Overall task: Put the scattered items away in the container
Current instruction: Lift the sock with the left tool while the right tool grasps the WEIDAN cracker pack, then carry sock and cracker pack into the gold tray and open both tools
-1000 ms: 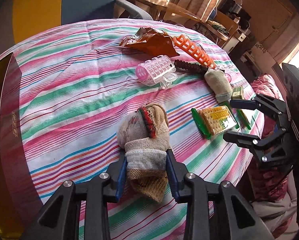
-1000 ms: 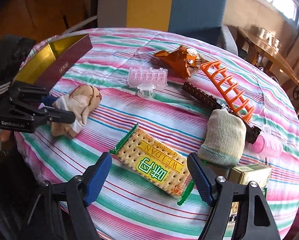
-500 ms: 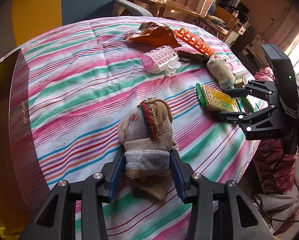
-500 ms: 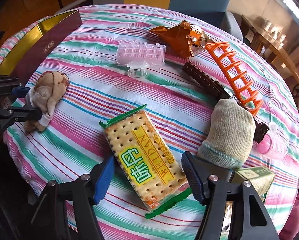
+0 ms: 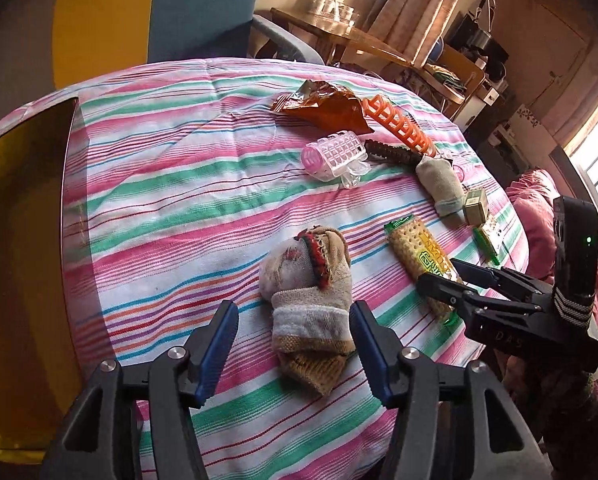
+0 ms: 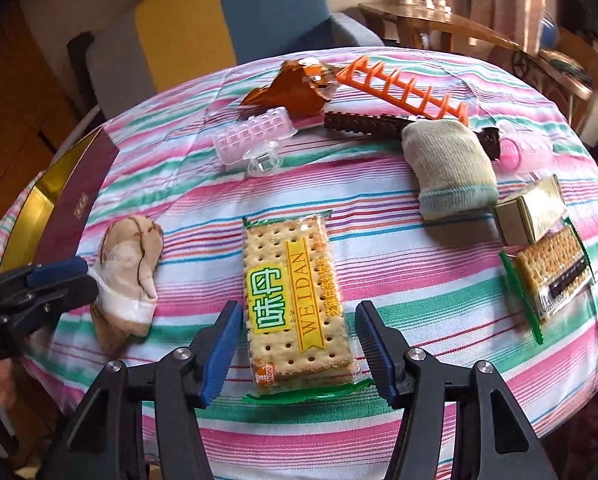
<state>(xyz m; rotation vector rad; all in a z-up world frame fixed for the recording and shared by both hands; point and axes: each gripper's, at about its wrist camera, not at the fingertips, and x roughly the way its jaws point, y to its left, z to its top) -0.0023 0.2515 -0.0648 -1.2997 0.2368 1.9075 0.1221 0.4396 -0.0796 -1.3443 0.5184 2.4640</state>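
Both your tongs gape over their targets, gripping nothing.
Left wrist view: your left gripper [image 5: 293, 354] straddles the rolled sock [image 5: 309, 296], beside the gold box [image 5: 19, 240]. Right wrist view: your right gripper [image 6: 299, 346] brackets the cracker packet [image 6: 295, 300] on the striped tablecloth [image 6: 379, 200].

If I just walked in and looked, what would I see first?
Probably the big cracker packet with its yellow-and-green label, lying on the striped tablecloth between the open fingers of the right gripper. Next, the rolled-up sock lying between the left gripper fingers, which are open too. At the table's far side, a bright orange comb stands out beside a brown snack wrapper.
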